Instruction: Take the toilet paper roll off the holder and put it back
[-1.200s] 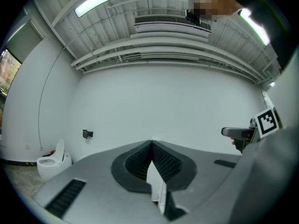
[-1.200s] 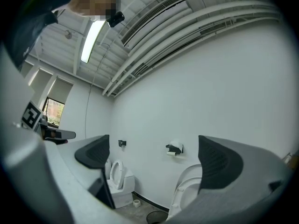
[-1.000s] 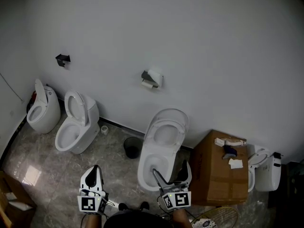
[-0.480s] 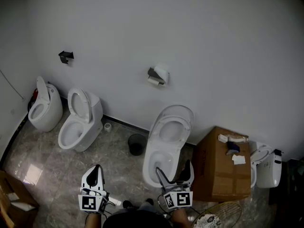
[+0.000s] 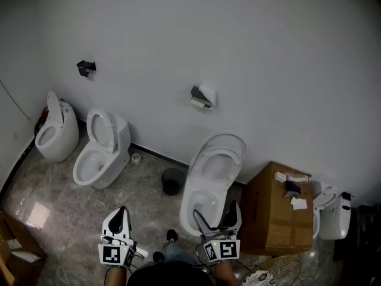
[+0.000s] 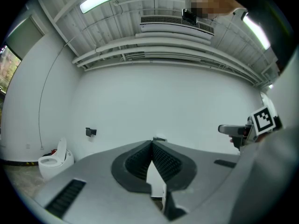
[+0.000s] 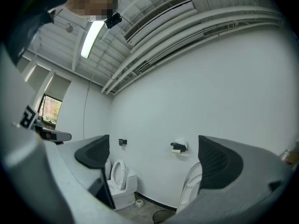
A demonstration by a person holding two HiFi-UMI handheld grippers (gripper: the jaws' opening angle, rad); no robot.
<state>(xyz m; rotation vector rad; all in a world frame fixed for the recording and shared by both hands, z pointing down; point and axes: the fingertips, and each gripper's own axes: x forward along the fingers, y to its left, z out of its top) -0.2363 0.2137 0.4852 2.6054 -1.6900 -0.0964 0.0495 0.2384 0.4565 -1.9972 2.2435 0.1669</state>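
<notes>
Roll of white toilet paper (image 5: pixel 207 93) sits on black wall-mounted holder (image 5: pixel 195 92), high on white wall (image 5: pixel 268 58), above white toilet with raised lid (image 5: pixel 209 183). Both grippers low in head view, well apart from roll. Left gripper (image 5: pixel 118 212): jaws pressed together, nothing between. Right gripper (image 5: pixel 215 214): jaws spread wide, empty; roll shows far off between them in right gripper view. Brown cardboard box (image 5: pixel 274 213) just right of toilet. Round black bin (image 5: pixel 171 182) to its left.

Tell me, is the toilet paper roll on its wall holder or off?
On: the white toilet paper roll sits on the black holder fixed to the wall.
</notes>
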